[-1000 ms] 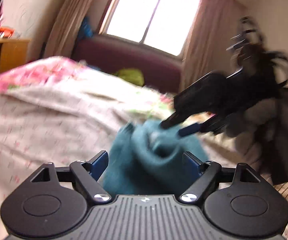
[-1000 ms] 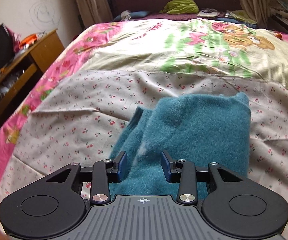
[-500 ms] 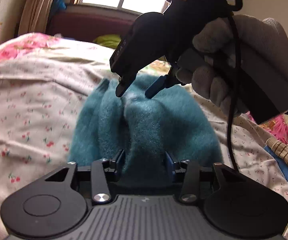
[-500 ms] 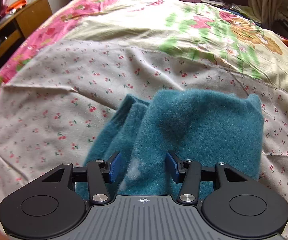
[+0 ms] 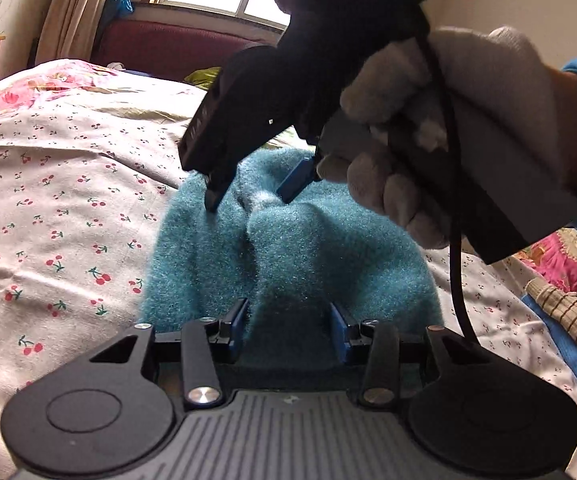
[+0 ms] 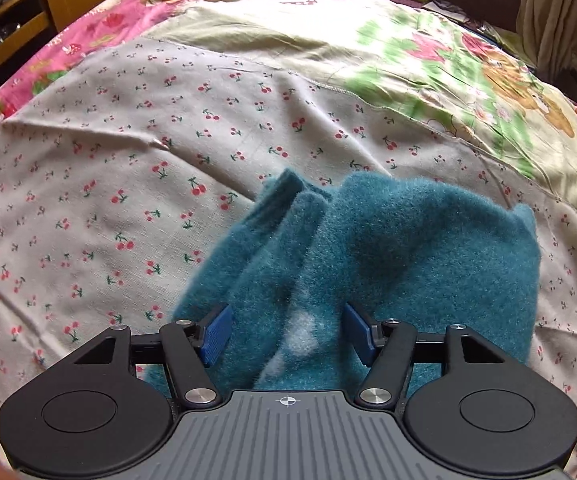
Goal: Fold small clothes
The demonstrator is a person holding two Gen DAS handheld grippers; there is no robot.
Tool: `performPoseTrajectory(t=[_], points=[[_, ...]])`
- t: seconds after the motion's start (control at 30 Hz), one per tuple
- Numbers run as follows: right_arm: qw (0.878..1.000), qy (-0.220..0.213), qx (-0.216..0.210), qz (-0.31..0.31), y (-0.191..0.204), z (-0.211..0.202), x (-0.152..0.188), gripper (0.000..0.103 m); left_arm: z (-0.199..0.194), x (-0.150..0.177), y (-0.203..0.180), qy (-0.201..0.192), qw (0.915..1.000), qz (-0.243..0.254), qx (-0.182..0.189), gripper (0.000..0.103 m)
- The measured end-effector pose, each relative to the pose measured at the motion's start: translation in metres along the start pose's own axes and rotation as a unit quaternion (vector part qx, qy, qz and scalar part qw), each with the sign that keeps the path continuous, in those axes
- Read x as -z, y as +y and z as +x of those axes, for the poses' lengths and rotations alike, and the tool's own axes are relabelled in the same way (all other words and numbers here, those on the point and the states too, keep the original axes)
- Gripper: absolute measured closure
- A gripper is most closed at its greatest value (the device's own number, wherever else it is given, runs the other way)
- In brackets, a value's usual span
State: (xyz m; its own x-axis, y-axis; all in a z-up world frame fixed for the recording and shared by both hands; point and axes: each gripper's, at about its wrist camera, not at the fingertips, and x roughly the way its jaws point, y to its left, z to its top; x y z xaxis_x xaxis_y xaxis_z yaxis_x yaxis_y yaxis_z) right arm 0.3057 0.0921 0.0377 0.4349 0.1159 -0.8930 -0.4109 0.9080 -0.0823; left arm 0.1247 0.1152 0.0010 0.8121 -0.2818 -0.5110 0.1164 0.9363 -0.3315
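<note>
The fuzzy teal fleece garment (image 6: 388, 256) is lying bunched on the cherry-print cotton bedsheet (image 6: 100, 184), with a raised ridge running through its middle, roughly along the line that joins the two tools. In the left wrist view that ridge is climbing from the near edge of the fleece (image 5: 288, 264) toward the far one, so the garment's long axis is pointing straight away from the left gripper (image 5: 288, 326) and toward the right gripper (image 5: 254, 196).

The left gripper's blue pads are standing apart on either side of the near end of the ridge, with fleece bulging between them but not pinched. The right gripper, held in a grey gloved hand (image 5: 440, 132), is pointing down at the far end with its fingers also spread, the tips resting at or just above the pile; contact is hard to judge. In its own view, the right gripper (image 6: 288, 334) is straddling the same fold, with a pale patch between the pads.

Each tool is already sitting at its own end, so neither is nearer; closing both on the ridge looks like the move in hand.
</note>
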Motion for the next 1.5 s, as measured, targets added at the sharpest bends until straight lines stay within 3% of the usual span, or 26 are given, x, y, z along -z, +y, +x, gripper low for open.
performPoseTrajectory(t=[0.13,0.27,0.33,0.4,0.43,0.53,0.6,0.67,0.73,0.8,0.9,1.03,1.17,1.4,1.43,1.5], points=[[0.999,0.004,-0.035,0.031,-0.010,-0.012,0.003,0.039,0.006,-0.003,0.004,-0.008,0.9998,0.015,-0.005,0.050],[1.000,-0.003,-0.023,0.015,-0.008,-0.012,0.003,0.042,0.002,-0.001,-0.005,-0.014,0.9992,0.037,-0.011,0.049],[1.000,-0.008,-0.023,0.020,-0.013,-0.015,0.007,0.046,0.002,-0.001,-0.003,-0.012,0.9995,0.030,-0.008,0.049],[1.000,-0.012,-0.011,0.013,-0.016,-0.018,0.012,0.062,0.002,-0.002,-0.001,-0.011,0.9996,0.024,-0.004,0.049],[1.000,-0.011,0.001,0.005,-0.015,-0.017,0.014,0.065,0.002,-0.002,-0.001,-0.011,0.9996,0.025,-0.003,0.049],[1.000,-0.005,0.012,0.001,-0.010,-0.013,0.012,0.062,0.002,-0.002,-0.002,-0.012,0.9994,0.031,-0.006,0.049],[1.000,0.002,0.014,-0.011,-0.002,-0.010,0.009,0.053,0.002,-0.002,-0.002,-0.012,0.9994,0.031,-0.007,0.049],[0.999,0.002,0.027,-0.029,0.004,-0.005,0.009,0.053,0.004,-0.002,-0.002,-0.012,0.9995,0.029,-0.007,0.049],[0.998,-0.001,0.049,-0.040,0.004,0.000,0.012,0.071,0.004,-0.001,-0.002,-0.015,0.9994,0.029,-0.007,0.050],[0.999,-0.010,0.035,-0.027,0.000,-0.010,0.013,0.085,-0.001,-0.002,-0.001,-0.023,0.9994,0.024,-0.012,0.058],[0.998,-0.051,0.002,-0.022,0.002,-0.049,0.012,0.089,-0.018,-0.003,0.003,-0.036,0.9992,0.003,-0.015,0.068],[0.997,-0.072,-0.033,-0.017,0.011,-0.064,0.016,0.089,-0.029,-0.001,0.009,-0.035,0.9988,-0.018,-0.030,0.070],[0.999,-0.028,-0.021,-0.013,0.021,-0.021,0.027,0.089,-0.021,0.005,0.018,0.007,0.9984,-0.046,-0.032,0.071],[1.000,-0.009,-0.021,-0.022,0.036,-0.027,0.014,0.084,-0.015,0.009,0.014,0.026,0.9984,-0.030,-0.042,0.073],[1.000,-0.003,-0.018,-0.026,0.039,-0.024,0.012,0.082,-0.015,0.009,0.014,0.028,0.9983,-0.030,-0.041,0.073],[0.999,0.013,-0.018,-0.042,0.046,-0.016,0.013,0.059,-0.012,0.009,0.014,0.030,0.9984,-0.031,-0.038,0.073]])
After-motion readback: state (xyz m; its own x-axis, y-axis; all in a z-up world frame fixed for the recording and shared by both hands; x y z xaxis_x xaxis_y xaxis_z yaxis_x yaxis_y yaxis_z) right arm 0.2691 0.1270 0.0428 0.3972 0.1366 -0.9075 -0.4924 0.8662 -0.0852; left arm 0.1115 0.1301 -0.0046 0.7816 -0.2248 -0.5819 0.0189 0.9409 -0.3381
